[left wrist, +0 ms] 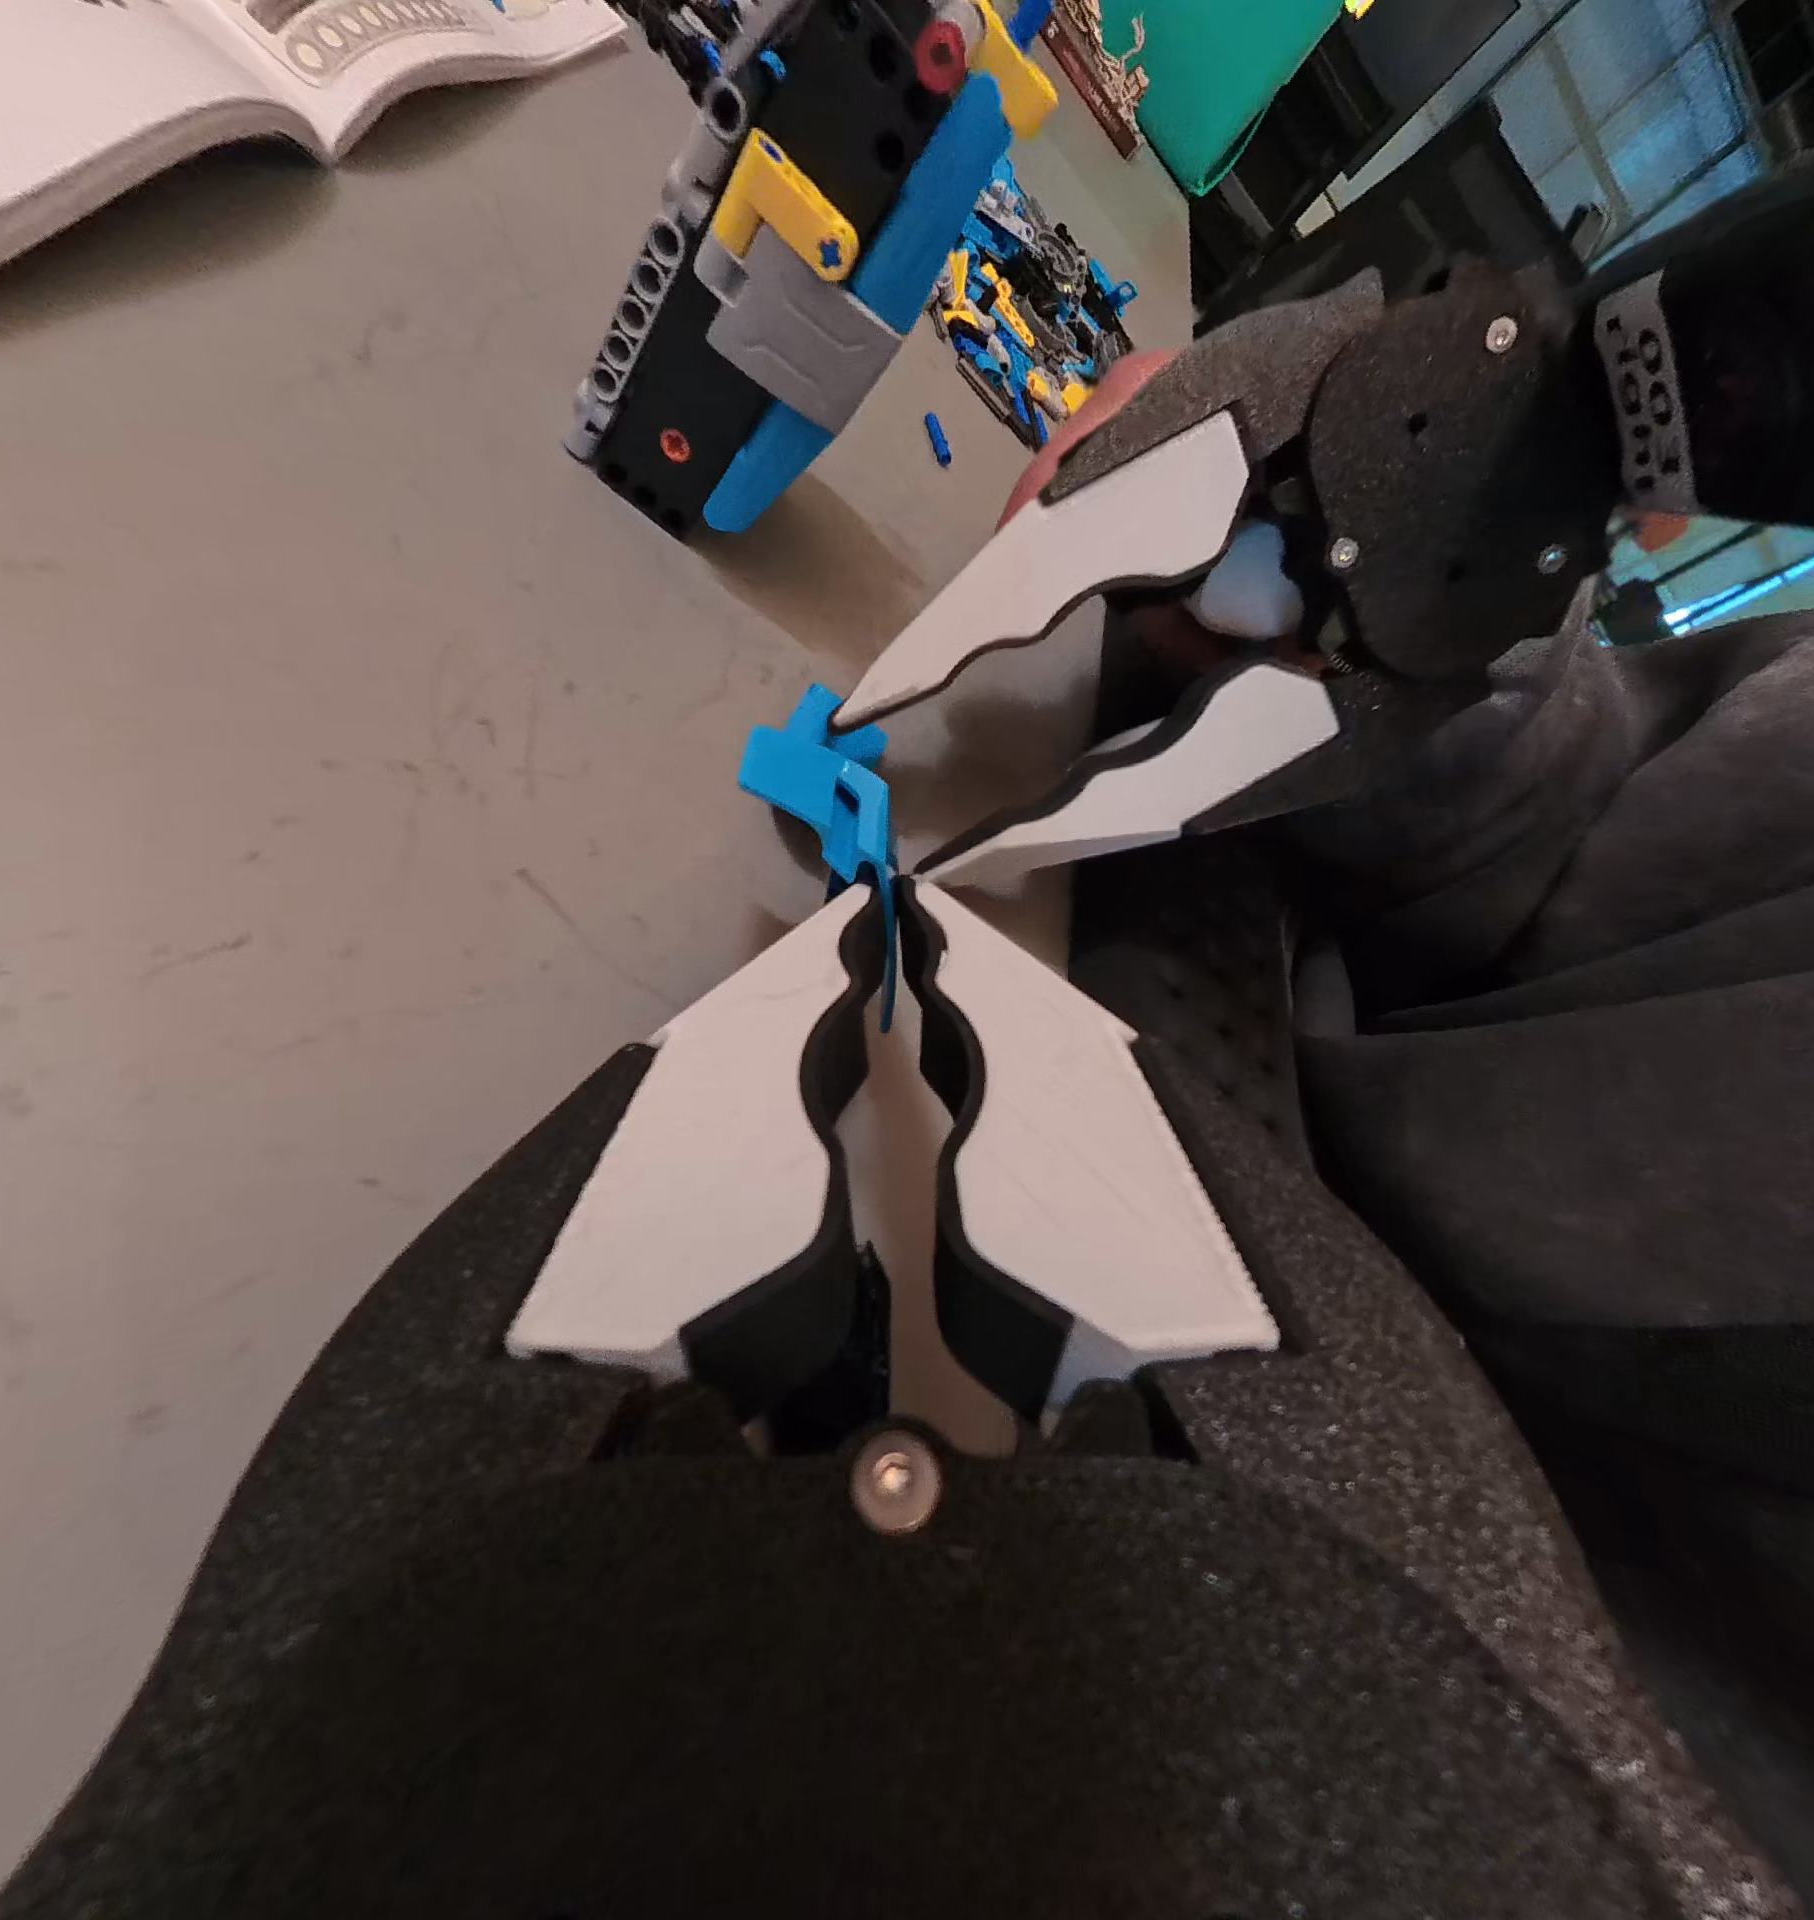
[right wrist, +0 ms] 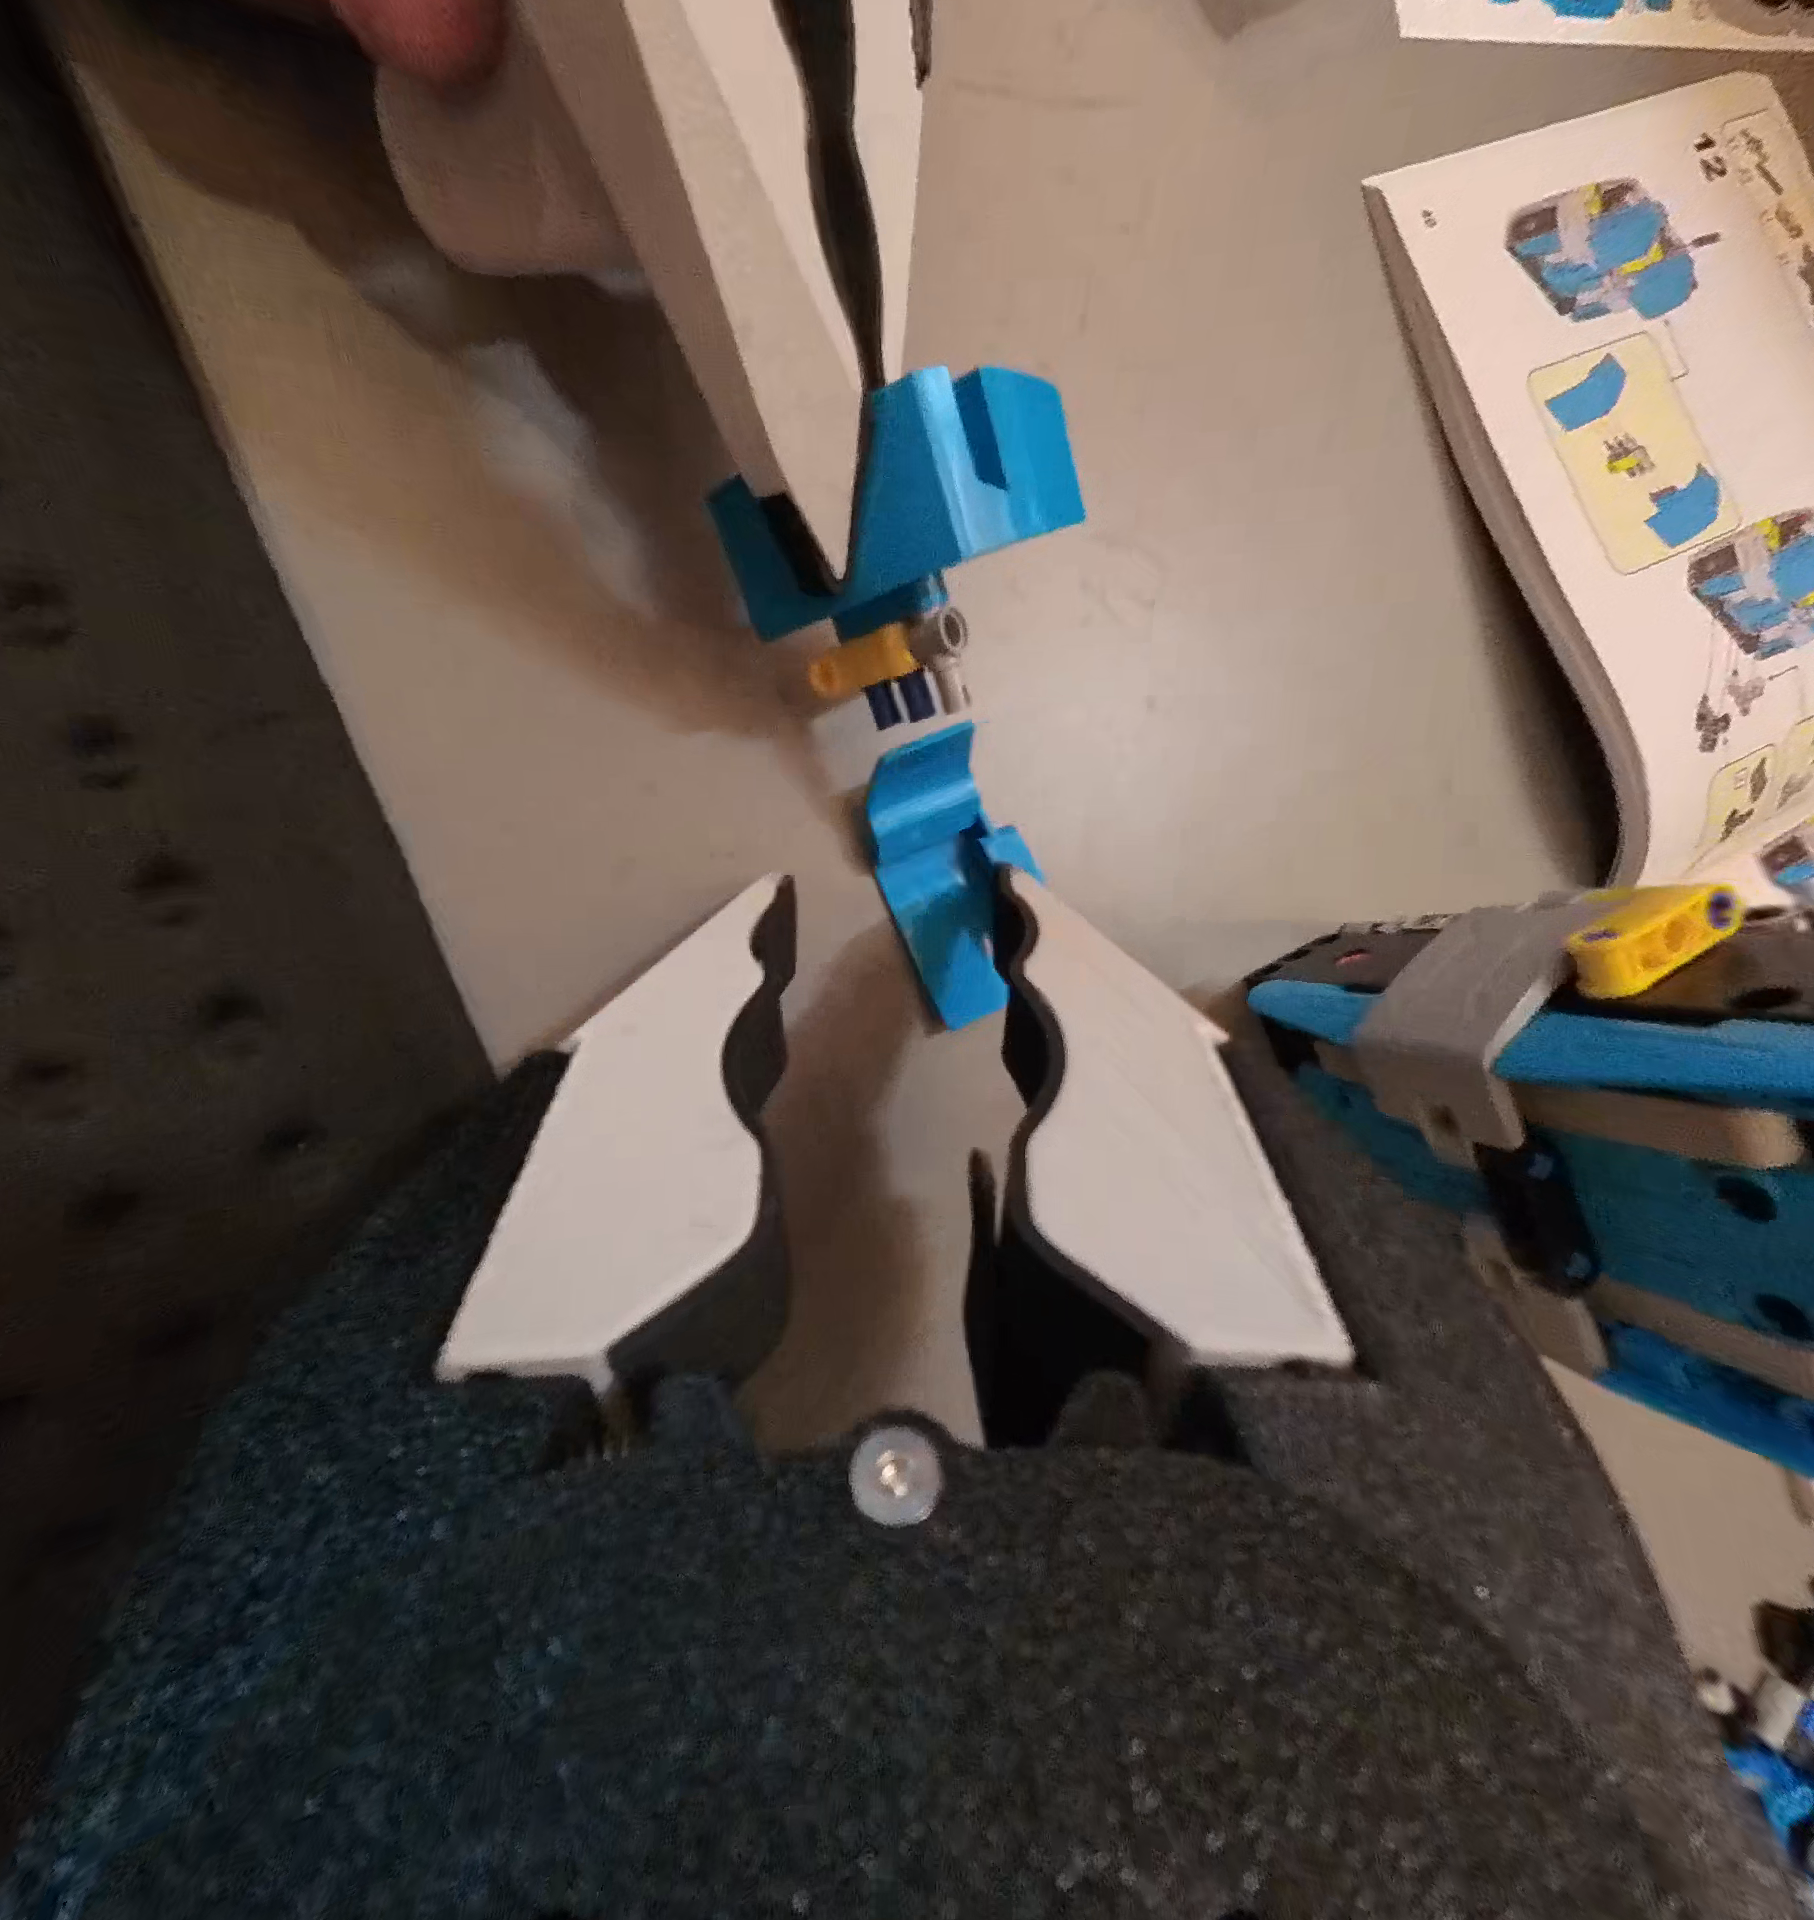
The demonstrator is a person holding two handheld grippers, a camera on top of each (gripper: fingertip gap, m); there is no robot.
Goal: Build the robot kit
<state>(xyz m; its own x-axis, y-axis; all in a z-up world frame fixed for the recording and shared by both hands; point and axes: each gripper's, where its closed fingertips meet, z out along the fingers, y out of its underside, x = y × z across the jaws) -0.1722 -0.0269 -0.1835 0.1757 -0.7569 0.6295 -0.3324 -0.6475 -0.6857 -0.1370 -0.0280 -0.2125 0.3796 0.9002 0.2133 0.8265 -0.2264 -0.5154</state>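
My left gripper (left wrist: 887, 899) is shut on a thin blue curved panel (left wrist: 815, 774), gripping it at the fingertips above the beige table (left wrist: 259, 727). In the right wrist view this panel (right wrist: 934, 488) hangs from the left gripper's finger (right wrist: 695, 229) at the top, with a small yellow, grey and dark blue pin cluster (right wrist: 887, 675) under it. My right gripper (right wrist: 898, 883) is open. A second blue panel piece (right wrist: 934, 894) lies against its right finger, just below the pin cluster. The right gripper also shows in the left wrist view (left wrist: 882, 792), its tips on either side of the blue pieces.
A black, blue, grey and yellow brick model (left wrist: 778, 291) stands beyond the grippers; it is close on the right in the right wrist view (right wrist: 1568, 1091). An open instruction booklet (right wrist: 1661, 468) and a pile of loose parts (left wrist: 1028, 301) lie on the table. A person's dark clothing (left wrist: 1557, 1091) fills the right.
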